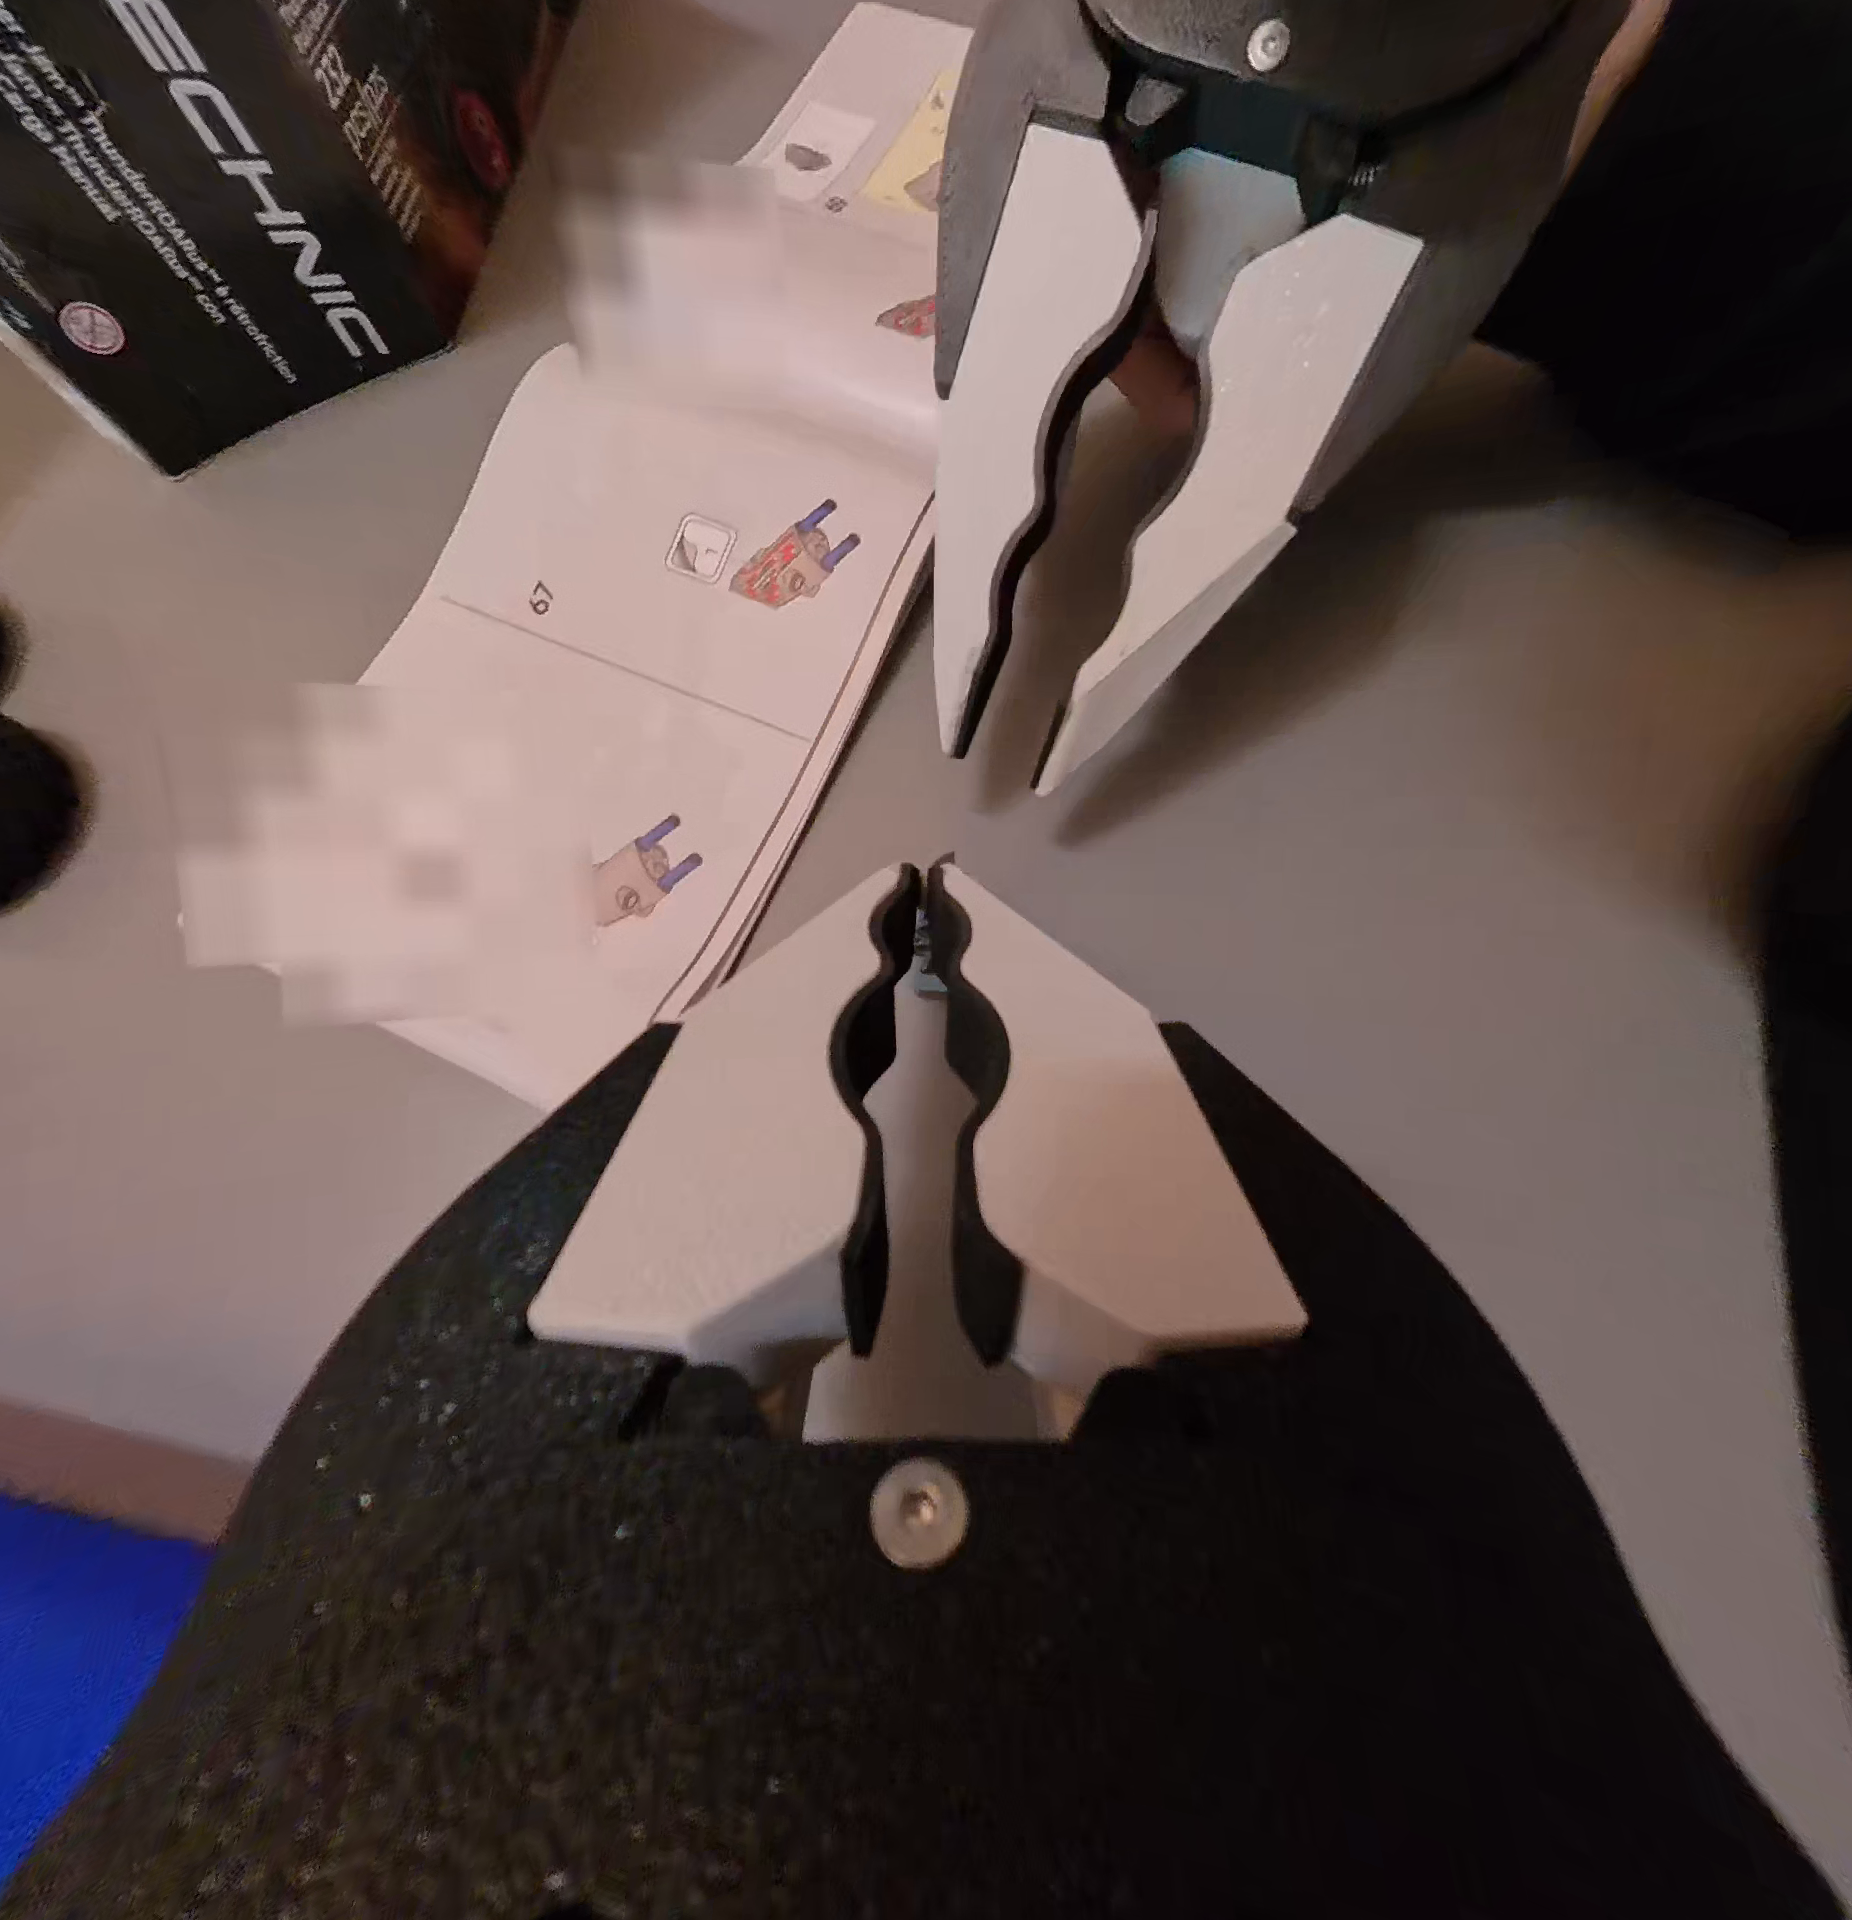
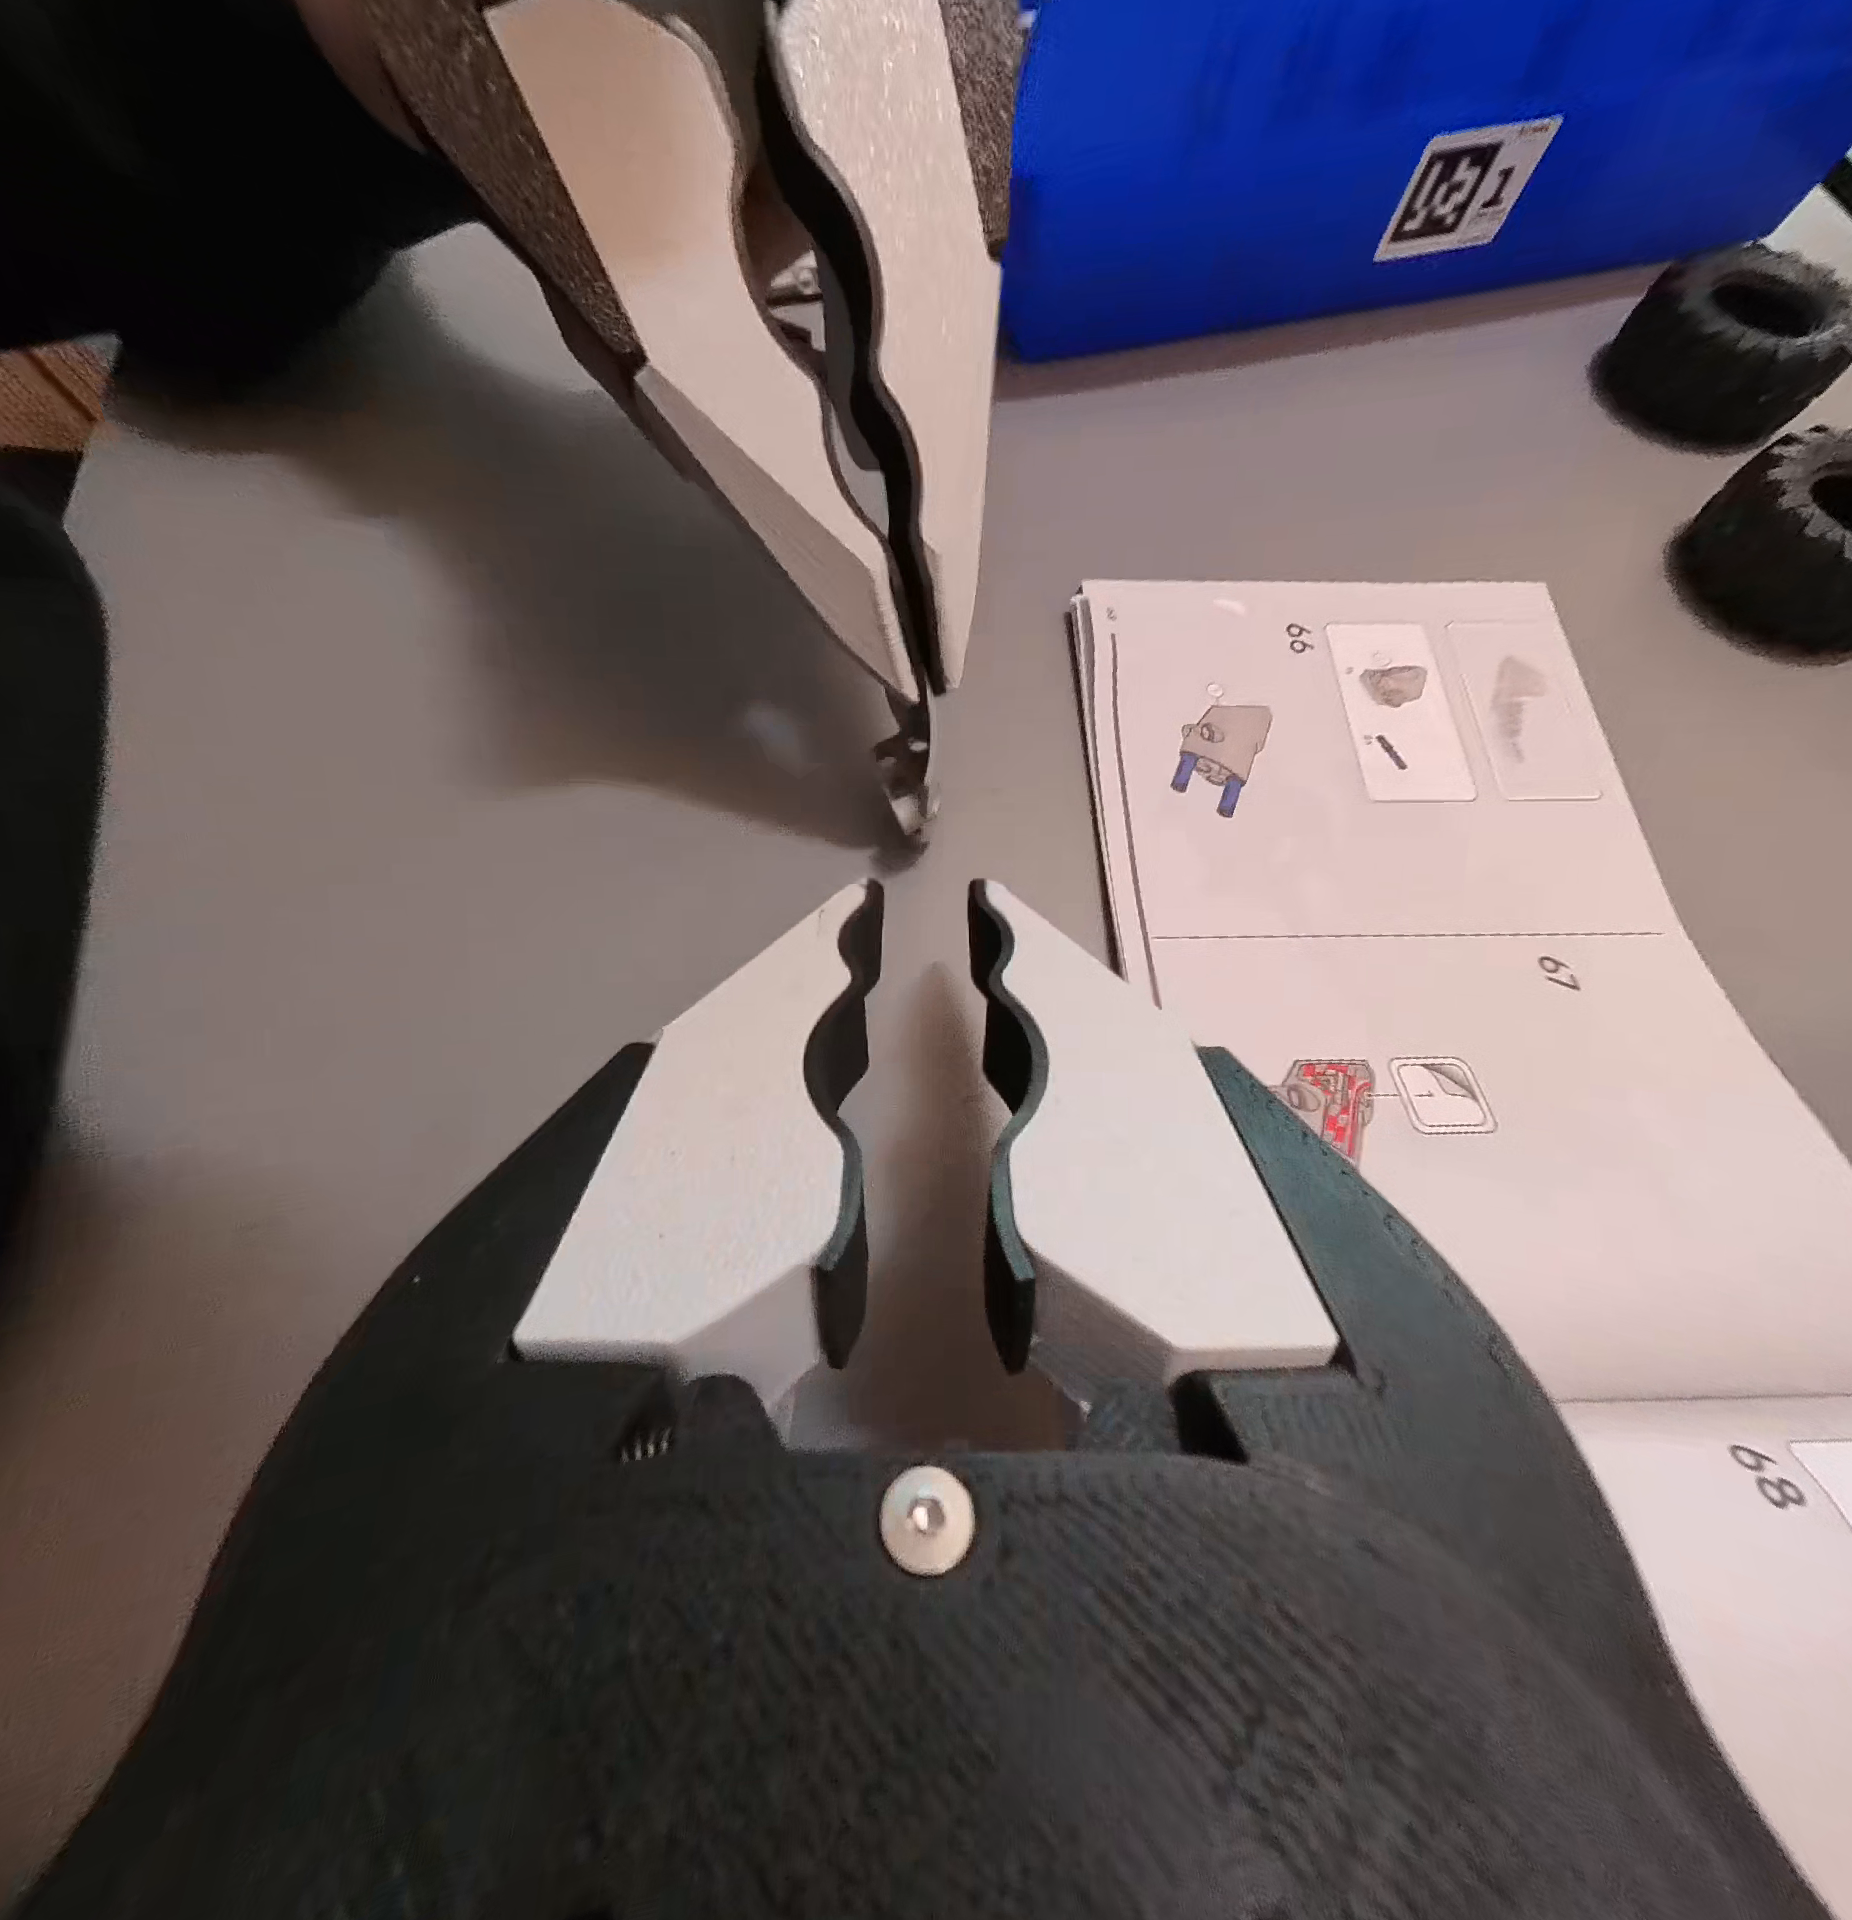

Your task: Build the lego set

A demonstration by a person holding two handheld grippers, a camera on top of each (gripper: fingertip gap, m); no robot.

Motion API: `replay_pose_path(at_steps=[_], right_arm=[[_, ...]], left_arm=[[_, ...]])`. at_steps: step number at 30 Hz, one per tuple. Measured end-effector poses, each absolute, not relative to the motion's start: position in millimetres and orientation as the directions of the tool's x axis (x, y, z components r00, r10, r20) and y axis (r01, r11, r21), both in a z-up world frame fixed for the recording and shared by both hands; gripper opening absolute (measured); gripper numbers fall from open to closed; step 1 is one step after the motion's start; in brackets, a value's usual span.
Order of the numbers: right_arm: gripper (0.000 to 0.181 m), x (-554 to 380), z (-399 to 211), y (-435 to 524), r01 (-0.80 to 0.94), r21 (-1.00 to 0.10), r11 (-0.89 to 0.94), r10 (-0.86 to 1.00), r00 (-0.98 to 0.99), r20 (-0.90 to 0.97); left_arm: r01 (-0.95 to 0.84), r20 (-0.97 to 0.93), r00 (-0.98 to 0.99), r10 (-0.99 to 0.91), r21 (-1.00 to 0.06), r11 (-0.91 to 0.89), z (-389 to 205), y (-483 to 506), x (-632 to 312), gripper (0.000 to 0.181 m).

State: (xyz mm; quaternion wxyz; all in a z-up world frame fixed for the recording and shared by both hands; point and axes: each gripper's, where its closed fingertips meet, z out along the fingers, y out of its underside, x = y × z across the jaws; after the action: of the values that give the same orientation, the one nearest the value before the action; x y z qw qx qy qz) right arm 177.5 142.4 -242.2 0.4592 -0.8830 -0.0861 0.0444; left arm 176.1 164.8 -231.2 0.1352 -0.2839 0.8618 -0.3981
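My left gripper is shut on a small grey lego piece pinched at its fingertips, just above the grey table. In the right wrist view the left gripper comes in from the top, and the grey piece sticks out below its tips. My right gripper is open by a narrow gap and empty. Its tips point at the piece from a short distance, not touching it. In the left wrist view the right gripper comes down from the top.
An open instruction booklet lies right of the grippers; it also shows in the left wrist view. A black set box stands behind it. A blue box and two black tyres sit at the far right. The grippers are tip to tip, or close to it.
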Motion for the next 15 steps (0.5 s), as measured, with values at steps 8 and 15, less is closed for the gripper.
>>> replay_pose_path(at_steps=[8, 15], right_arm=[[0.010, 174, -249, 143, 0.121, -0.803, -0.584, 0.211, 0.977, -0.007], [0.010, 178, -241, 137, 0.112, -0.820, -0.561, 0.208, 0.978, -0.009]], left_arm=[[-0.354, -0.052, -0.779, -0.625, -0.786, 0.507, -237, 164, 166, 0.000], [-0.350, -0.041, -0.742, -0.669, -0.827, 0.440, -221, 173, 168, 0.017]])
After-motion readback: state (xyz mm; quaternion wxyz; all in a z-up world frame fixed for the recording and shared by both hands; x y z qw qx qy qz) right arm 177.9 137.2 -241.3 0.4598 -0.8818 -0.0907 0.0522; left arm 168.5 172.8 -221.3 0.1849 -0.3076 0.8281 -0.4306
